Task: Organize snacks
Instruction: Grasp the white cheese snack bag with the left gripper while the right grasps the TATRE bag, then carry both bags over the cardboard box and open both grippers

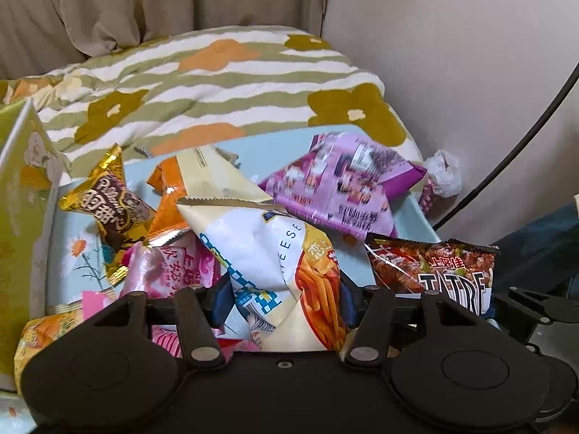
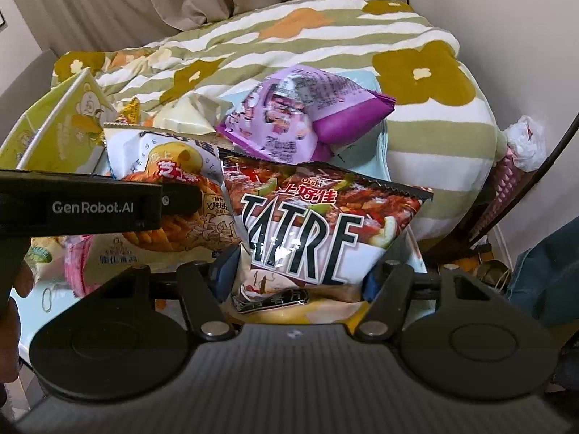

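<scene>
A heap of snack bags lies on a light blue flower-print tray (image 1: 68,224). My left gripper (image 1: 284,300) is shut on a white and yellow cheese-stick bag (image 1: 260,249), with a blue pad pressing each side. In the right wrist view that gripper (image 2: 181,199) reaches in from the left over the same bag (image 2: 170,166). My right gripper (image 2: 296,278) has its pads against both edges of a dark red Oishi bag (image 2: 307,224), which stands upright facing the camera. The red bag (image 1: 430,271) also shows in the left wrist view.
A purple bag (image 2: 296,123) tops the heap behind. A gold chocolate pack (image 1: 108,206), an orange pack (image 1: 170,195) and a pink bag (image 1: 173,267) lie on the left. A green carton (image 2: 61,130) stands far left, a striped quilt (image 1: 217,83) behind, a black cable (image 1: 524,137) right.
</scene>
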The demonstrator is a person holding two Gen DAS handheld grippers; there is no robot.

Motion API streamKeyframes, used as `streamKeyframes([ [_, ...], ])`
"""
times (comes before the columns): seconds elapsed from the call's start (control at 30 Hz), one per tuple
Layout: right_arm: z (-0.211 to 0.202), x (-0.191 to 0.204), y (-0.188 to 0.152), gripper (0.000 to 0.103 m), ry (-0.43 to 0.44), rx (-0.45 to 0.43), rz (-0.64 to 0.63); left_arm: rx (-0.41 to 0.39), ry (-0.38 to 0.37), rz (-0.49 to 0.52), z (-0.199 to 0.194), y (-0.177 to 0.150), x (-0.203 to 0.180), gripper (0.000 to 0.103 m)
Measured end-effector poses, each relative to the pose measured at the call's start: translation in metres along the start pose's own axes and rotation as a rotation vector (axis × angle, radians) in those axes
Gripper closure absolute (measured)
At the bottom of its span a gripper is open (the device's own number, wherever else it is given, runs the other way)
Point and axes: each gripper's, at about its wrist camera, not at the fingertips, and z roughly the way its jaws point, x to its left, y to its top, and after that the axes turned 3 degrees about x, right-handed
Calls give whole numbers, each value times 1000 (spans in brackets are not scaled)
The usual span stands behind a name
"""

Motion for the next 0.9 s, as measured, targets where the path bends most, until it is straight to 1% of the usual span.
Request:
streamKeyframes([
  [0.17,-16,1,-3,24,22,-25,-39,-55,20,-31,-27,-3,-1,43],
  [0.33,-36,8,6,24,61,-52,-83,-144,57,-79,-68,-1,6,43],
  [0.4,-44,13,12,24,75,-66,-104,-186,87,-92,-86,0,11,43],
  [0.53,-61,29,29,24,120,-119,-149,-259,182,-104,-116,0,25,43],
  [0.73,-85,76,57,24,198,-182,-242,-322,260,-189,-152,-4,73,43],
  [0.8,-88,95,65,24,226,-191,-270,-338,286,-214,-161,-5,94,43],
  [0.9,-89,129,75,24,258,-209,-312,-348,303,-247,-174,-5,129,43],
])
